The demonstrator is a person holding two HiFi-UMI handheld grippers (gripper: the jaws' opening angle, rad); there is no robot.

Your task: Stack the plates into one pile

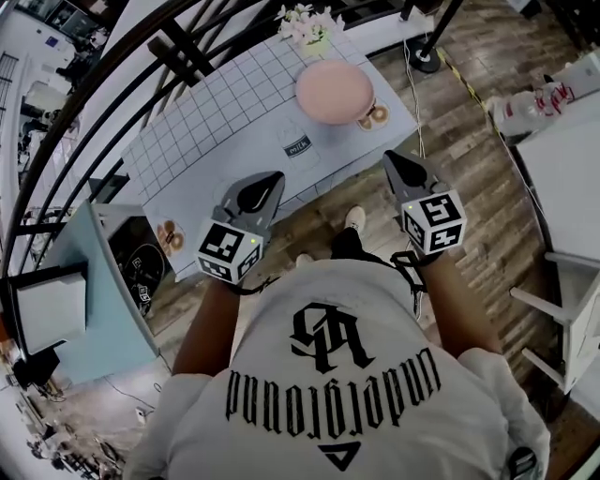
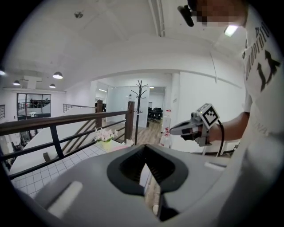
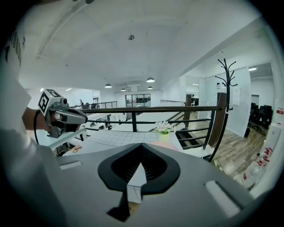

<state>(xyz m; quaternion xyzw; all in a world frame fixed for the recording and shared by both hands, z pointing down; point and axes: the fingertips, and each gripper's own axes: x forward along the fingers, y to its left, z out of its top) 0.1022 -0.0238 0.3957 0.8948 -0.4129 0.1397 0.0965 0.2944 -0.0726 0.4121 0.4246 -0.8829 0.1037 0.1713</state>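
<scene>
A pile of pink plates (image 1: 333, 91) sits at the far right of a table with a checked cloth (image 1: 211, 112); I cannot tell how many plates are in it. Both grippers hover over the near table edge, well short of the plates. My left gripper (image 1: 273, 180) is shut with nothing in it and points toward the table. My right gripper (image 1: 391, 158) is likewise shut and empty, just off the table's right corner. In the right gripper view only a sliver of the pink plates (image 3: 166, 145) shows beyond the right gripper (image 3: 141, 147). The left gripper view looks past the left gripper (image 2: 144, 150) at the right gripper (image 2: 177, 130).
A vase of white flowers (image 1: 309, 26) stands behind the plates. A printed cup (image 1: 298, 148) and doughnut coasters (image 1: 373, 116) lie on the cloth. A dark railing (image 1: 141, 84) runs along the far side. A blue cabinet (image 1: 103, 291) stands left, a white table (image 1: 562, 159) right.
</scene>
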